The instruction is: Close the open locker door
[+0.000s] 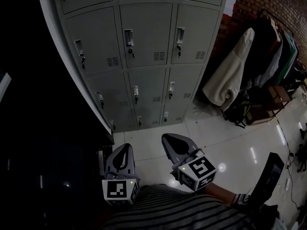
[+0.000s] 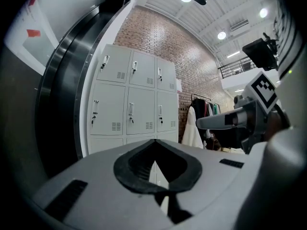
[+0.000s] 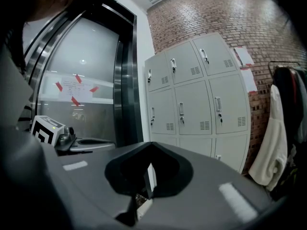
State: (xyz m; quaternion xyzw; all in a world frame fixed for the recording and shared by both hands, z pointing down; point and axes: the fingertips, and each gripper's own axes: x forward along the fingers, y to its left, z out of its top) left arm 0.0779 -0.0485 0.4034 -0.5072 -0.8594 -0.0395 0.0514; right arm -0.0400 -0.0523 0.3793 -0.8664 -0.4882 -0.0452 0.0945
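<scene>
Between the fingers of the left gripper [image 2: 154, 143] nothing was held. The two smooth grey plastic fingers met at their tips, and the dark, rubbery lining behind them bowed out into a teardrop-shaped gap. The right gripper [image 3: 151, 146] was the same, with its fingers pressed together and empty. Both were held low, close to the person's striped shirt [image 1: 182, 210], with their tips pointing toward the lockers [image 1: 146, 51].

The lockers stood well ahead of the fingertips, and neither gripper touched them. They were pale grey painted sheet metal, with flat rectangular doors in three columns. Each door carried a narrow upright handle plate with a key lock and a small louvred vent. Every door in view lay flush with its neighbours, and no view showed one standing ajar. By that reading the closing looked finished and nothing was left for the fingers to push. It is also possible that an open door lay outside the pictures.

Under and beyond the fingers the floor [image 1: 216, 138] was glossy pale tile that reflected round spots of lamp light. To the right of the fingers a cream coat [image 1: 230, 75] hung limp and soft beside darker clothes [image 1: 280, 51]. A rough red brick wall [image 3: 216, 18] rose behind the lockers. To the left of the fingers stood a polished dark metal door frame [image 3: 125, 80].
</scene>
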